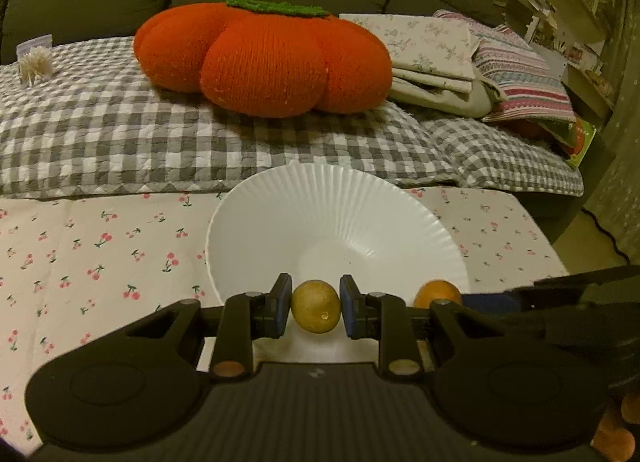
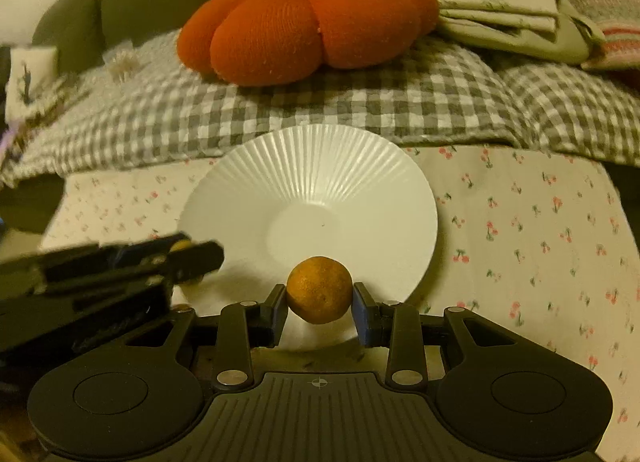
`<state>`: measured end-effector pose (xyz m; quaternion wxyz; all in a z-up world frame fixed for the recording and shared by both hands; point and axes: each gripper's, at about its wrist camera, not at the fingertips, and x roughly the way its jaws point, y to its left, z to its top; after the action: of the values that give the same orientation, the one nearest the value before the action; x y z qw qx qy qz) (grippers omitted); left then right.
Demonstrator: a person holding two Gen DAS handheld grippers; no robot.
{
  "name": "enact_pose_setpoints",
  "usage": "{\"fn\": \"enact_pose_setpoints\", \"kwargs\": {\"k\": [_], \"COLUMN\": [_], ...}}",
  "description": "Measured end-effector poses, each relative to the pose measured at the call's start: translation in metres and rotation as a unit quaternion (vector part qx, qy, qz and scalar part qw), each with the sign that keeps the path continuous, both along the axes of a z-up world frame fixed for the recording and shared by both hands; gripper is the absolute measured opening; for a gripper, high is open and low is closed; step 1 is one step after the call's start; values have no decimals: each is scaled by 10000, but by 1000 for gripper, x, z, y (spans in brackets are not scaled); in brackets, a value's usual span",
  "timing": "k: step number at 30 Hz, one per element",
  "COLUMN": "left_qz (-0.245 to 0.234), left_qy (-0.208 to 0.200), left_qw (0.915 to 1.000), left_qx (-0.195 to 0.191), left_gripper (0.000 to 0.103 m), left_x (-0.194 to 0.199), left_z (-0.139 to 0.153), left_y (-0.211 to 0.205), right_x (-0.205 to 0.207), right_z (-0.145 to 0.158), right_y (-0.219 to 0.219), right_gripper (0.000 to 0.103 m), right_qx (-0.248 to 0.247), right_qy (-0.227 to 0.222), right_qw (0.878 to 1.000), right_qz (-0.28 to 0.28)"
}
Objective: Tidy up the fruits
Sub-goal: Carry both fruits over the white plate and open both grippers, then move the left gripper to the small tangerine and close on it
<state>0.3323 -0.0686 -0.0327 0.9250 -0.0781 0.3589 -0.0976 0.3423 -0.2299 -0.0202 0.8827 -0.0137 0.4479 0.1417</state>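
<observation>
Fruit in both tools, both over the near rim of the white plate (image 2: 312, 166), which sits on the cherry-print cloth (image 1: 80, 246) in front of a checked blanket (image 1: 120, 122) and an orange pumpkin cushion (image 1: 260, 58). Left gripper (image 1: 315, 312) is clamped narrow on a small greenish-yellow fruit (image 1: 315, 312); right gripper (image 2: 319, 290) is clamped on a small orange (image 2: 319, 290), pads on opposite sides of it. The two tools are close, side by side, the left one blurred at the edge of the right view. Judgement: step in hand is placing both on the plate. Carry each further toward the flat centre, lower until nearly touching, then release; round fruit will roll on the sloped ribbed rim. Keep the tools apart, and let one go first.
</observation>
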Motion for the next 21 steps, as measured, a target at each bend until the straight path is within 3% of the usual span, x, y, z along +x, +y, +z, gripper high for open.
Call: {"fn": "enact_pose_setpoints", "kwargs": {"k": [8, 12, 16, 21], "left_qz": [-91, 31, 101, 205], "left_qy": [6, 27, -6, -46], "left_qw": [9995, 9996, 9998, 9997], "left_qx": [312, 297, 150, -107], "left_gripper": [25, 46, 55, 63], "left_x": [9, 6, 1, -13], "left_z": [-17, -15, -6, 11], "left_y": [-5, 0, 5, 15], "right_x": [7, 6, 4, -4], "right_z": [-9, -8, 2, 30], "right_y": [2, 7, 3, -8], "right_gripper": [34, 35, 36, 49], "right_qx": [-151, -215, -174, -46], "right_qy": [-141, -186, -268, -620], "right_qw": [9998, 9996, 9995, 9979], "right_qz": [61, 45, -43, -178]}}
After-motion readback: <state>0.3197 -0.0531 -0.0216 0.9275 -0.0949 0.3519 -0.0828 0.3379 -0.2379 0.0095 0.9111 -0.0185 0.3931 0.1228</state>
